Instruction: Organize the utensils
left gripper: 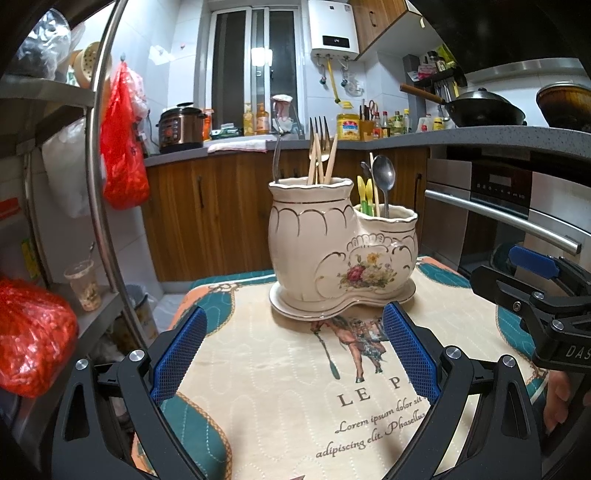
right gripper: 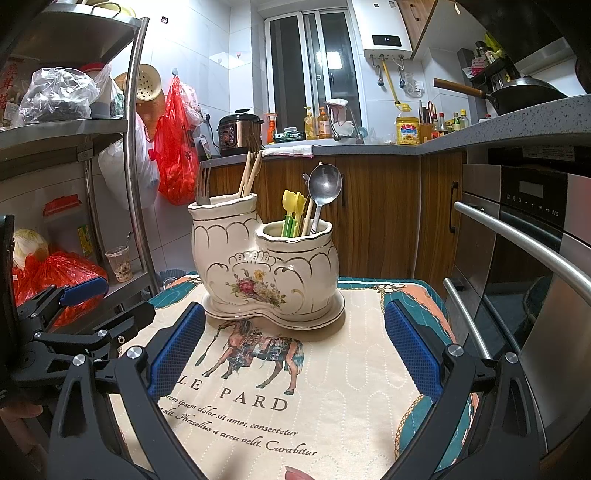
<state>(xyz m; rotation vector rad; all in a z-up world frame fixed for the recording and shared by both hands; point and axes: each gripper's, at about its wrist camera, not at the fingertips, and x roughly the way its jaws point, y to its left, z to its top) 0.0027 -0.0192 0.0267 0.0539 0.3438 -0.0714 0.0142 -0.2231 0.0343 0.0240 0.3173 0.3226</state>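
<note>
- Left wrist view: left tongs (left gripper: 291,354) spread wide, blue pads clear of everything, nothing gripped; they hang over the mat (left gripper: 280,391) on the desk.
- Mat print reads "LE P", then "Lorem ipsum dolor sit" and "adipiscing elit. Phasellus"; a horse figure sits above the words.
- Holder (left gripper: 341,247), cream ceramic with a flower motif, stands upright on its saucer at the mat's far end, just beyond the pads.
- Tall compartment holds forks (left gripper: 320,134) and chopsticks (left gripper: 325,162); low compartment holds a spoon (left gripper: 384,175) and yellow-green plastic pieces (left gripper: 365,195).
- Right tongs (left gripper: 532,280) enter at the right edge; its body shows the letters "DAS", remainder cut off.
- Right wrist view: right tongs (right gripper: 295,350) equally wide apart, empty, over the same mat (right gripper: 332,369).
- Print here reads "LE PARD", "Lorem ipsum dolor sit amet, consectetur" in part, and "Curabitur".
- Holder (right gripper: 266,266) stands between and beyond the pads, touching neither.
- Water heater (right gripper: 386,31) display shows digits too small to read with certainty.
</note>
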